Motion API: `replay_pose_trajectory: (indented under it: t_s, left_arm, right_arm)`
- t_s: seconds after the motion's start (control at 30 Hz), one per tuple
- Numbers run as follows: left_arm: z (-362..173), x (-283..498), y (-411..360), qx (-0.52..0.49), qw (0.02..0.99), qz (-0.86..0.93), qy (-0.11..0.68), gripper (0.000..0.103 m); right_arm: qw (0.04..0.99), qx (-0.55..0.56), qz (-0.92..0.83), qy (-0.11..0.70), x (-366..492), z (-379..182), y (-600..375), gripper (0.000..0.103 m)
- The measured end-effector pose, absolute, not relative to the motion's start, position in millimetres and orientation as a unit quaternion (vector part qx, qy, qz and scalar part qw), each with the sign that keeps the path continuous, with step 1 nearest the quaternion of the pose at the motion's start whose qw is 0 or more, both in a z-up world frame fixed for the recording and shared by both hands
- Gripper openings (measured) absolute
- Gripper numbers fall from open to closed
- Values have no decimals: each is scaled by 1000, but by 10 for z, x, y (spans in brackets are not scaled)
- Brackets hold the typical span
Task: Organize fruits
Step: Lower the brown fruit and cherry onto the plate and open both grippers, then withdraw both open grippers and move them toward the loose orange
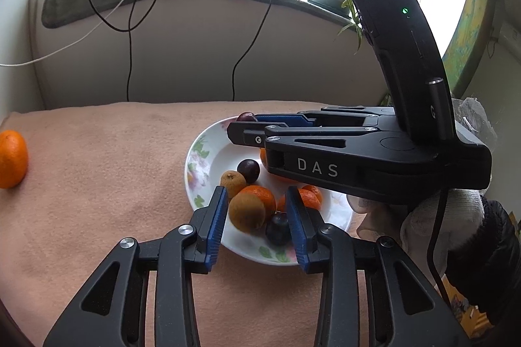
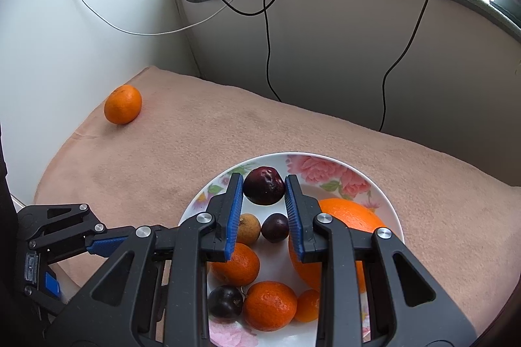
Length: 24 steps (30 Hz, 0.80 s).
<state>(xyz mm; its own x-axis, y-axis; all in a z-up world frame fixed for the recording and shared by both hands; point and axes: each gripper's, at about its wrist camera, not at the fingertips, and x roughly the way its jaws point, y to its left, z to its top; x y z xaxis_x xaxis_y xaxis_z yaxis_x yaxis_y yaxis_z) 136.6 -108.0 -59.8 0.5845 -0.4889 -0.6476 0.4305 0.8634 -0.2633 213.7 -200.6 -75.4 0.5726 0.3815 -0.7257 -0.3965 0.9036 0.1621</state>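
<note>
Sitting on a desk covered with a pinkish blanket (image 2: 228, 132), a white plate (image 2: 329, 163) with pink flowers holds a pile of fruit. The right tongs (image 2: 264, 210) hang over the far part of the plate and squeeze a dark plum (image 2: 263, 185) between their blue pads (image 2: 235, 216). The plum sits right at the tips, touching both pads, so these tongs are gripping it. In the left wrist view the same plum (image 1: 246, 117) peeks out at the tip of the right tongs (image 1: 247, 127), above the far edge of the plate (image 1: 208, 138).

The left tongs (image 1: 257, 216) hang over the near side of the plate. Their pads (image 1: 217, 226) stand a little apart. A brown kiwi (image 1: 246, 211) lies in the gap between them, with a gap showing beside it on each side. These tongs hold nothing.

Beside the kiwi lie a mandarin (image 1: 262, 197), a small brown fruit (image 1: 232, 182), and two more dark plums (image 1: 248, 171) (image 1: 277, 229). A big orange (image 2: 345, 223) lies on the right side of the plate, partly hidden behind the right tongs' fingers.

One more mandarin (image 2: 123, 104) lies alone on the blanket, far off to the left, well apart from the plate and from both tongs. A gloved hand (image 1: 423, 216) holds the right tongs from below.
</note>
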Motion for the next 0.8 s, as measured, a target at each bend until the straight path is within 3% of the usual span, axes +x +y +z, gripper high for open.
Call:
replay_pose_trajectory:
  t_s: [0.03,0.07,0.1,0.13,0.23,0.3,0.37,0.47,0.8]
  left_arm:
    - [-594,1363,-1084,-38,889,-259,375,36]
    - [-589,1357,-1088,-37,889,-260,374,39]
    - [-586,1352,-1092,-36,890,-260,374,43]
    - [-582,1348,-1094,-36,890,-260,373,51]
    - [-572,1333,-1102,-36,891,-260,371,55]
    - [-564,1325,-1106,-35,892,-257,370,65]
    - [-554,1329,-1102,-35,894,-252,369,72]
    - [-541,1325,-1112,-29,896,-241,373,80]
    - [-529,1288,-1085,-25,899,-224,375,81]
  right_arm:
    - [887,-9,218,406,2132,-751,-2011,35]
    - [889,-8,217,403,2127,-744,-2016,49]
    - [891,-8,216,399,2113,-734,-2022,54]
    - [892,-8,217,396,2102,-725,-2024,57]
    - [893,-10,218,393,2085,-704,-2027,57]
    - [894,-12,216,393,2082,-697,-2031,60]
    - [896,-9,214,389,2071,-688,-2042,74]
    - [897,-2,215,386,2060,-673,-2058,84]
    - [897,2,217,384,2024,-639,-2067,84]
